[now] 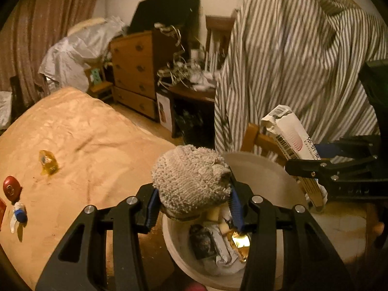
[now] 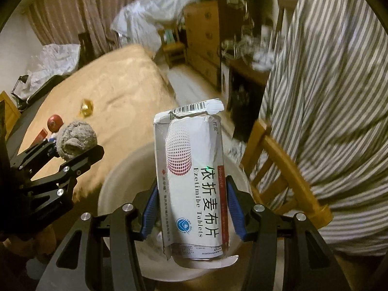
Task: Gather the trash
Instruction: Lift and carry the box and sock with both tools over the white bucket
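Over the round white plastic bin (image 1: 271, 177), both grippers carry trash. The left gripper (image 1: 194, 206) is clamped on a wadded grey terry-cloth rag (image 1: 191, 179): its blue pads press into the bundle from either side, and the rag bulges up past the fingertips, hanging above the near part of the bin's mouth. It looks soft and light, so it should squash under the pads and fall limply once let go; a grip across its thick middle, as now, seems the safest hold.

The right gripper (image 2: 191, 208) is clenched on a crumpled white cardboard tablet box (image 2: 191, 177), printed with a red dot pattern and a barcode on its torn top flap. The pads meet its two long sides near the lower half, with the torn end pointing away from the gripper and the whole box above the bin's opening. Thin card like this is probably light and dents easily.

Beside the bin, on the tan blanket (image 1: 97, 133), lie a yellow wrapper (image 1: 48, 162) and a red oval item (image 1: 11, 189).
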`<move>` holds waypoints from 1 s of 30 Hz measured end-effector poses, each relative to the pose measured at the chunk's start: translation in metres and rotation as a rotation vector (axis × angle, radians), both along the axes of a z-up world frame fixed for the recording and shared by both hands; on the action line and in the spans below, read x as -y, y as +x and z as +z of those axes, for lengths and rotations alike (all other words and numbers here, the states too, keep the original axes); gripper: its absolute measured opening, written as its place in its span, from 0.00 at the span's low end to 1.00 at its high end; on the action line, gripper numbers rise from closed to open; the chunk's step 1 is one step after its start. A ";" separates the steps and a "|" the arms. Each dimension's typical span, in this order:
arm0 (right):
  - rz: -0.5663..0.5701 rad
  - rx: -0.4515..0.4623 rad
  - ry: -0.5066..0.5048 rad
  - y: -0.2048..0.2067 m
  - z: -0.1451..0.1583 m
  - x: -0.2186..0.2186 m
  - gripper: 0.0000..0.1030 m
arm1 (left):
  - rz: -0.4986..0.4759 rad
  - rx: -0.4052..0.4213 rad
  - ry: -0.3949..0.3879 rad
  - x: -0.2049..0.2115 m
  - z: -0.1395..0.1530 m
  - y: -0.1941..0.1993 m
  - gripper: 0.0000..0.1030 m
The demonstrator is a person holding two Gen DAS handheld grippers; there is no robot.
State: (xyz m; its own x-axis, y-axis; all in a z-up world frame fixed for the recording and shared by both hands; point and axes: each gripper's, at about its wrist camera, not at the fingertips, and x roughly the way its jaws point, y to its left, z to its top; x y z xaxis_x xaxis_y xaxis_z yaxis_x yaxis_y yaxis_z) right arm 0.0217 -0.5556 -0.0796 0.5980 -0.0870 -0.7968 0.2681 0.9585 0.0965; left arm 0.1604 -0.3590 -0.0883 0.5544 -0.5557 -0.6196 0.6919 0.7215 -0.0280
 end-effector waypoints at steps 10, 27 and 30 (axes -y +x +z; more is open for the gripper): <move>-0.005 -0.066 0.075 0.007 -0.036 -0.003 0.51 | 0.006 -0.047 0.064 0.011 -0.024 0.010 0.44; 0.000 -0.048 0.097 0.011 -0.033 -0.011 0.51 | 0.010 -0.045 0.063 0.012 -0.021 0.013 0.44; -0.004 -0.045 0.100 0.011 -0.032 -0.010 0.51 | 0.010 -0.042 0.063 0.012 -0.021 0.014 0.44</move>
